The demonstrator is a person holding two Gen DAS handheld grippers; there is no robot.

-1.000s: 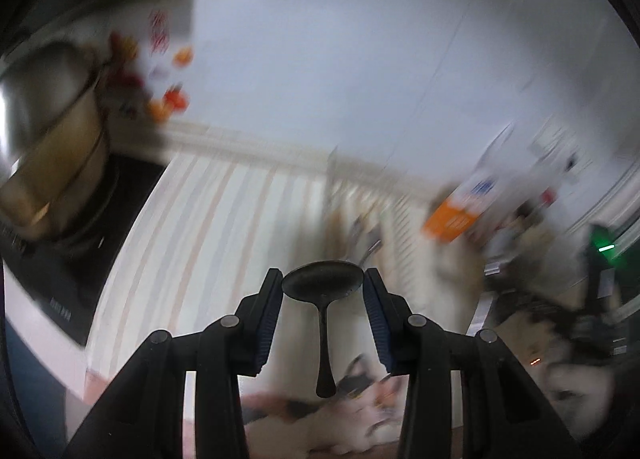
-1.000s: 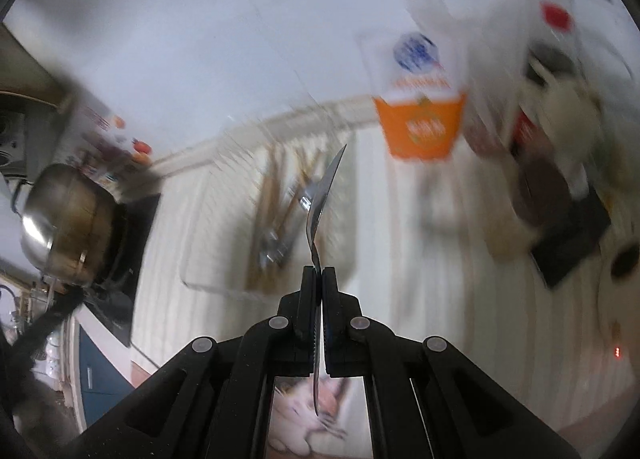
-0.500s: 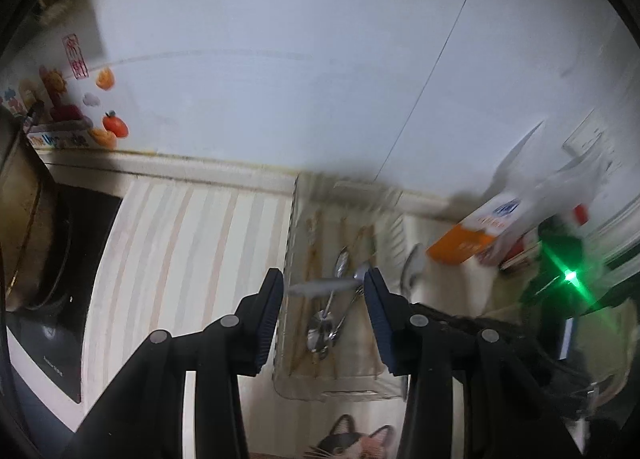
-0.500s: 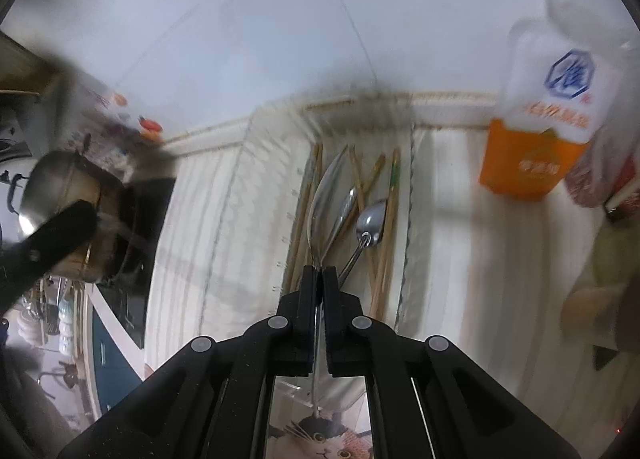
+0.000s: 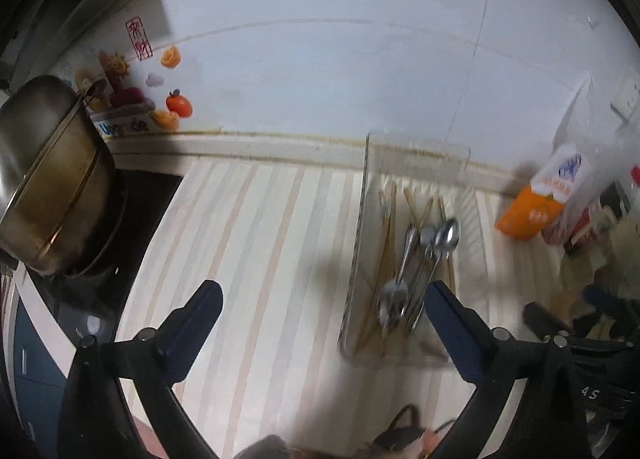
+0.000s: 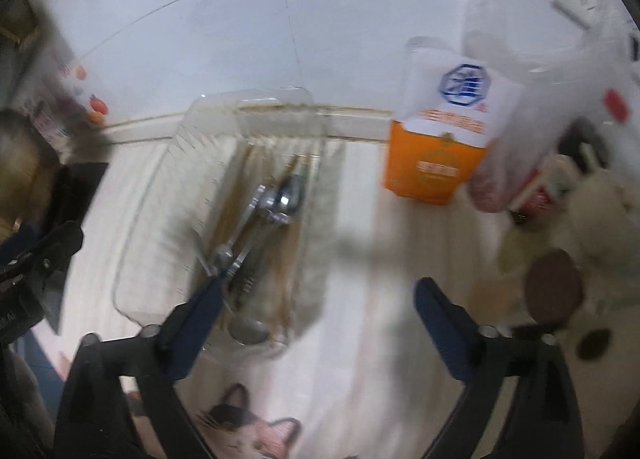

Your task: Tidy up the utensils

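spoons: shiny steel spoons (image 5: 434, 247) lie in the clear plastic tray (image 5: 362, 219) on the striped surface (image 5: 256, 259), piled over wooden chopsticks (image 5: 388, 219); light, stiff, probably slick, so pinch mid-handle
grippers: left hand-held gripper (image 5: 322, 301) and right hand-held gripper (image 6: 318, 299) just sprang wide, nothing between the jaws
hard to see: right view is smeared; can't count the pieces; tray's near end is cut off by a finger

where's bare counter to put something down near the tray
The striped counter is bare between the stove pot and the clear tray. Right of the tray, the orange carton and clutter crowd it. The tray itself holds spoons and chopsticks.
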